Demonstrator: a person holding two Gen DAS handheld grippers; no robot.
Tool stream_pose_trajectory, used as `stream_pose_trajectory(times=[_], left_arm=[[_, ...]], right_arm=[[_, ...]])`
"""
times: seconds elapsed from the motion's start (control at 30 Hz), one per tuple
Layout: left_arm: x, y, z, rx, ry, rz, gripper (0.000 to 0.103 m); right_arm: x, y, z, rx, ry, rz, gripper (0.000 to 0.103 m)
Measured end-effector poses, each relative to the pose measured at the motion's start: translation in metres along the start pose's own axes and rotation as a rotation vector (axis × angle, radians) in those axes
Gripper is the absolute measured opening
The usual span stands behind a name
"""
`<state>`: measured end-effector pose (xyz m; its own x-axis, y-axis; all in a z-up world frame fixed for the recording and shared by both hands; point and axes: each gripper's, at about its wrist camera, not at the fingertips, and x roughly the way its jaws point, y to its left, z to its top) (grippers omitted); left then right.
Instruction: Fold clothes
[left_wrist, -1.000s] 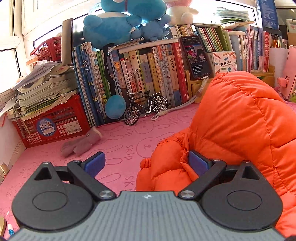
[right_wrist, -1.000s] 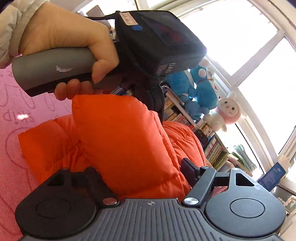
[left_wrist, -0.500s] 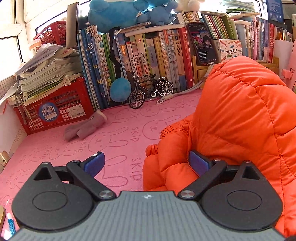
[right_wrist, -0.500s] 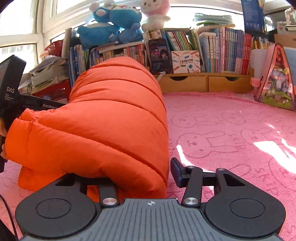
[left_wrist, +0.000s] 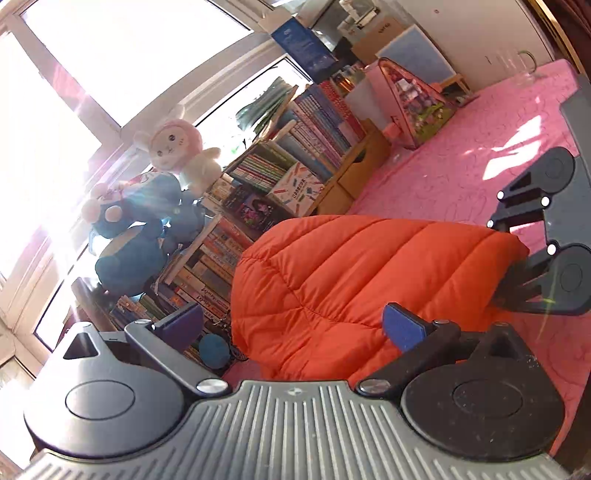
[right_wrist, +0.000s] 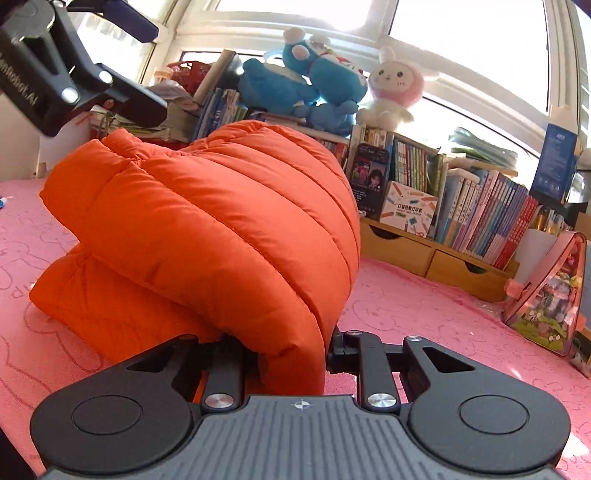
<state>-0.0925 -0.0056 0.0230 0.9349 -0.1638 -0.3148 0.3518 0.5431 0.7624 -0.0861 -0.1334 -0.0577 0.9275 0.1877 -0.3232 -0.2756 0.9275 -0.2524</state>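
An orange puffer jacket (right_wrist: 221, 229) lies folded in a thick bundle on the pink rabbit-print mat (right_wrist: 424, 314). My right gripper (right_wrist: 291, 354) is shut on the jacket's near folded edge. In the left wrist view the jacket (left_wrist: 351, 269) lies ahead and below, and my left gripper (left_wrist: 291, 325) is open and empty above it, lifted and tilted. The right gripper shows in that view (left_wrist: 517, 273) at the jacket's right end. The left gripper shows in the right wrist view (right_wrist: 92, 85) at the top left, above the jacket.
A row of books (right_wrist: 472, 218) on wooden drawers (right_wrist: 436, 254) lines the back, with blue (right_wrist: 306, 85) and pink plush toys (right_wrist: 395, 92) on top. A triangular pink pouch (right_wrist: 550, 299) stands at the right. A red basket (right_wrist: 188, 70) with papers is back left.
My left gripper has let go of the jacket, lifted and rolled to one side. My right gripper has closed on the jacket's edge and the bundle now lies lower on the mat.
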Motion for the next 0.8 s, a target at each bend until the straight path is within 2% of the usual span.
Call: stream_pose_trajectory(times=[0.13, 0.17, 0.23, 0.3, 0.33, 0.37, 0.47, 0.67, 0.8], left_arm=[[0.014, -0.044, -0.001, 0.16, -0.006, -0.091, 0.103], [0.02, -0.049, -0.002, 0.183, -0.008, -0.095, 0.103], [0.034, -0.058, -0.004, 0.234, -0.009, -0.047, 0.101], [0.047, -0.067, -0.007, 0.294, 0.002, 0.02, 0.088], [0.053, -0.071, -0.01, 0.326, 0.021, 0.045, 0.079], [0.059, -0.075, -0.013, 0.356, 0.04, 0.063, 0.069], [0.07, -0.084, -0.027, 0.421, 0.098, 0.078, 0.054], [0.059, -0.09, -0.039, 0.306, 0.202, 0.018, 0.046], [0.051, -0.098, -0.049, 0.226, 0.222, 0.053, 0.046]], right_arm=[[0.001, -0.005, 0.0, 0.063, 0.002, 0.018, 0.024], [0.001, -0.008, -0.001, 0.084, 0.003, 0.025, 0.024], [0.001, -0.013, -0.001, 0.136, 0.004, 0.044, 0.024], [0.001, -0.017, -0.001, 0.183, 0.005, 0.058, 0.024], [0.001, -0.019, -0.001, 0.205, 0.005, 0.064, 0.024], [0.001, -0.021, -0.002, 0.219, 0.005, 0.067, 0.024], [0.001, -0.022, -0.004, 0.242, 0.012, 0.059, 0.024], [0.001, -0.025, -0.014, 0.339, 0.049, 0.024, 0.024], [0.003, -0.032, -0.024, 0.434, 0.091, 0.023, 0.026]])
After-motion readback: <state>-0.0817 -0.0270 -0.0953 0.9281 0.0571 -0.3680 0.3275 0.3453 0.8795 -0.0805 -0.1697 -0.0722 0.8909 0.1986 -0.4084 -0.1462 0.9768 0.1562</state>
